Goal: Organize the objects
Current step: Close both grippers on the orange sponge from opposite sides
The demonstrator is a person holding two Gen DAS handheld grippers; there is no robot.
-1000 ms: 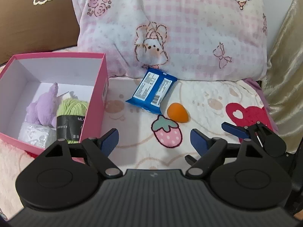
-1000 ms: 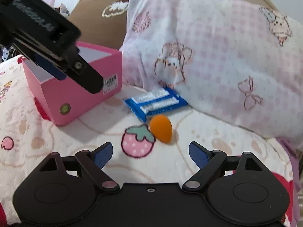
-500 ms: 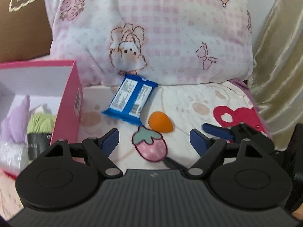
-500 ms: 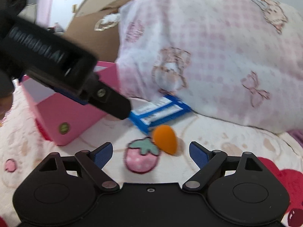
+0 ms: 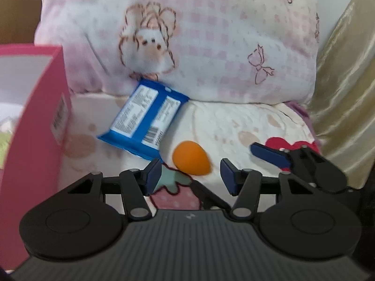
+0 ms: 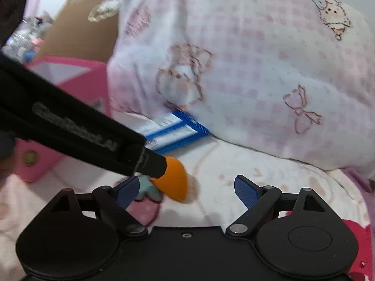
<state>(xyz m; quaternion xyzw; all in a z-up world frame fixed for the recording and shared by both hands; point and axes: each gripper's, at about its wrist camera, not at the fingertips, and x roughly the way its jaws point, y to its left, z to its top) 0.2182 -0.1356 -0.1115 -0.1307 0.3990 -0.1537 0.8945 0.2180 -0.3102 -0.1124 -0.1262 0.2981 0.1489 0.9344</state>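
An orange egg-shaped sponge (image 5: 191, 160) lies on the patterned blanket beside a printed strawberry. My left gripper (image 5: 191, 176) sits low right in front of it. Its jaws are closing with the sponge between the blue pads, and a gap shows on each side. In the right wrist view the left gripper's black finger (image 6: 150, 164) reaches the sponge (image 6: 175, 183) from the left. My right gripper (image 6: 187, 189) stands open just behind the sponge, holding nothing. A blue packet (image 5: 143, 121) lies flat against the pillow. The pink box (image 5: 35, 117) is open at the left.
A large pink checked pillow (image 5: 211, 35) leans up behind the packet. A golden curtain (image 5: 346, 93) hangs at the right. The right gripper's finger (image 5: 269, 154) pokes in from the right of the sponge. A brown headboard (image 6: 82, 30) rises behind the box.
My left gripper came forward and down onto the orange sponge and its jaws narrowed. The right gripper drew closer to the sponge, still wide. The pink box slid toward the left edge.
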